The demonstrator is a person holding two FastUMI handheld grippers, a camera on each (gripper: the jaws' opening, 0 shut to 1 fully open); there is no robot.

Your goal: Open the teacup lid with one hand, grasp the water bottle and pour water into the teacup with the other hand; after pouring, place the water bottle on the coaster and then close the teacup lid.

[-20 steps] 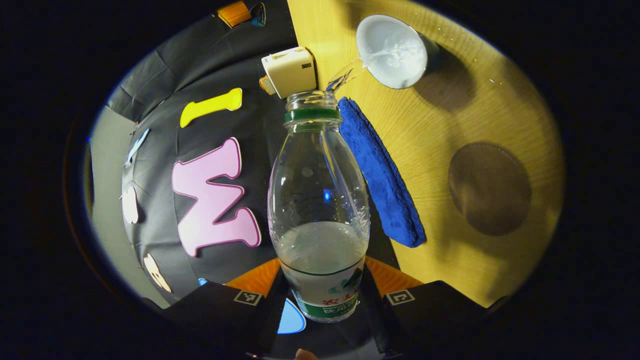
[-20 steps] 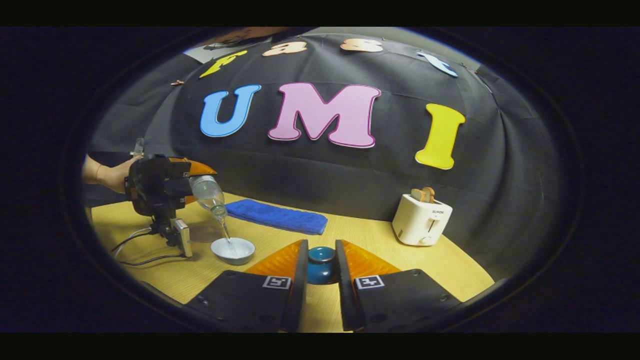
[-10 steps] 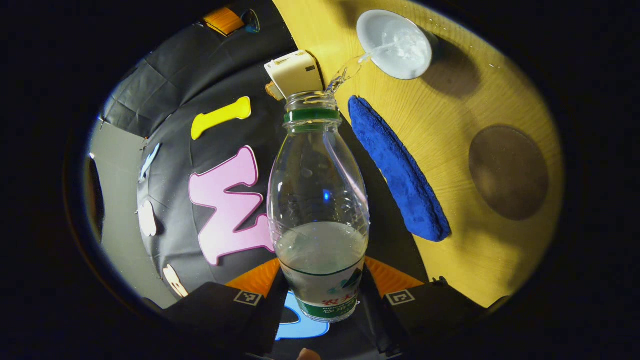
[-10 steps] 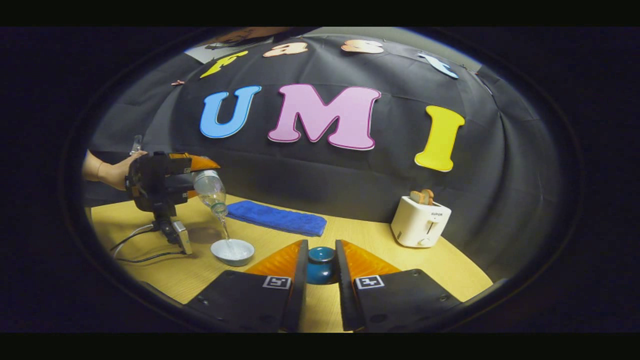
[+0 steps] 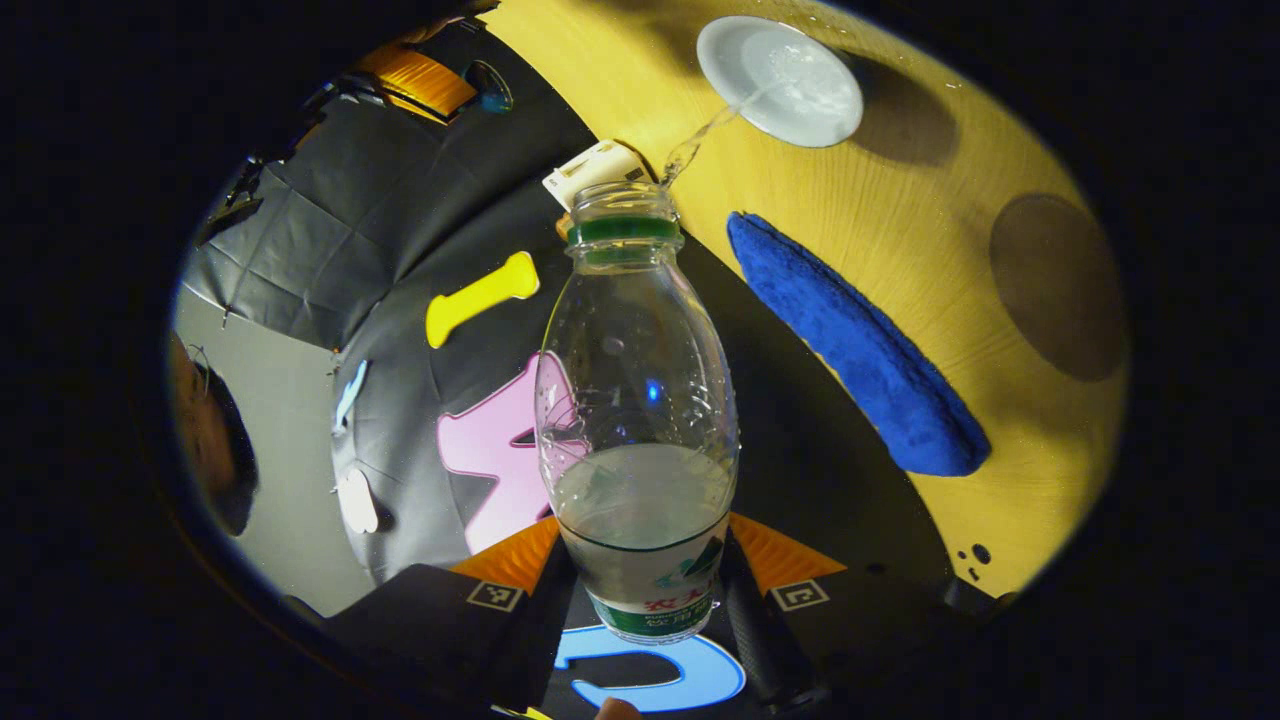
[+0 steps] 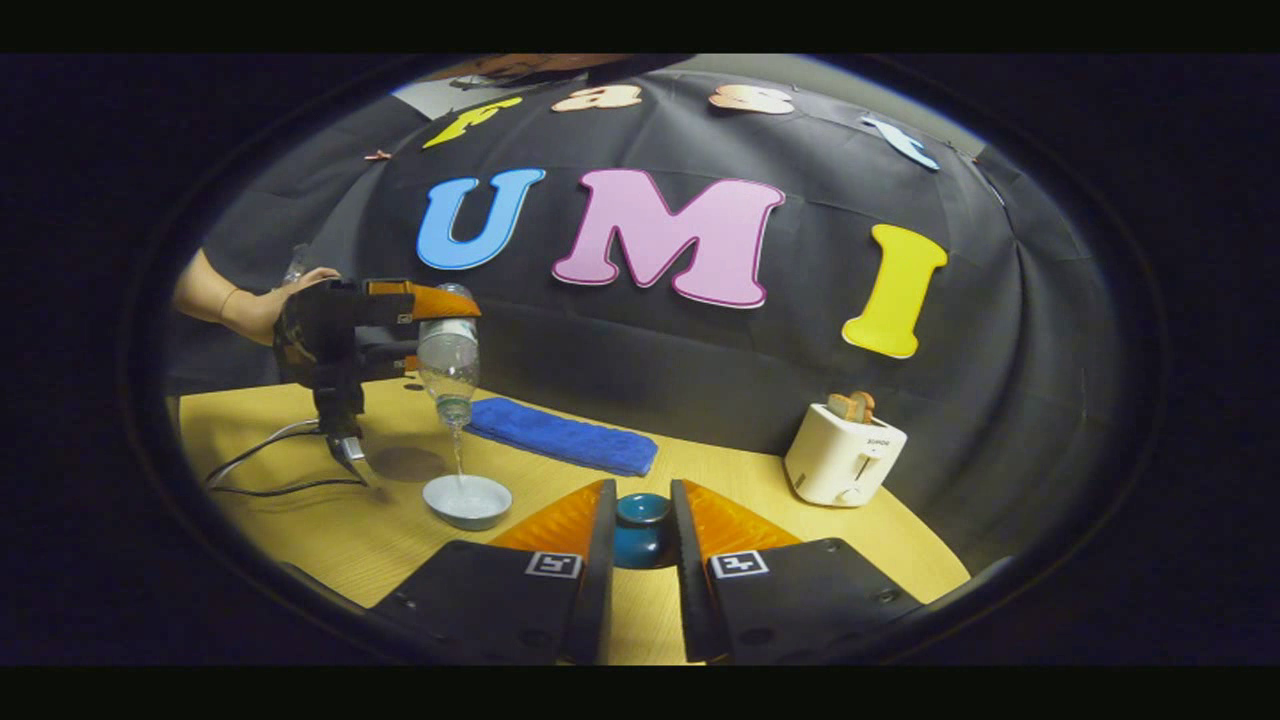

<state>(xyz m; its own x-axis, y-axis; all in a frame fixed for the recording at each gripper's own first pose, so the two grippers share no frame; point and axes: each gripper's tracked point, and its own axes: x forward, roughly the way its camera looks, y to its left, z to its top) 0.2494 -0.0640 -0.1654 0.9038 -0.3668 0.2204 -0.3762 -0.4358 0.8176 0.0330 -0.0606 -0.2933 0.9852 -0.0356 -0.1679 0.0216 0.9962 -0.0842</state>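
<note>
Right gripper view showed the table (image 6: 400, 540) with a blue towel (image 6: 560, 440) lying along its back edge and a toaster (image 6: 843, 455) well off to one side. The left gripper (image 6: 440, 330), held in a hand (image 6: 265, 305), was clamped on the bottle (image 6: 448, 365), which was tipped neck-down high above the cup (image 6: 466, 498). A thin stream fell from its mouth into the cup. In the left gripper view, both fingers pressed the bottle (image 5: 640, 400) near its label, and water lay pooled at that end. The coaster (image 5: 1058, 285) sat bare on the table, well apart from the cup (image 5: 780, 68), beyond the towel (image 5: 855, 345). The right gripper (image 6: 640, 535) was closed on the lid (image 6: 641, 528), its fingers pressed on the knob from both sides, close above the table and near the cup.

The main risk seemed to be the long drop: the cup was shallow and wide, so a slight wobble of the hand could send the stream past the rim or splash it out. The stream looked to land toward the near rim, not dead centre. The steep tilt could bring a sudden gush, overfilling the cup. The bottle's smooth plastic could slip or twist in the fingers when being righted.
</note>
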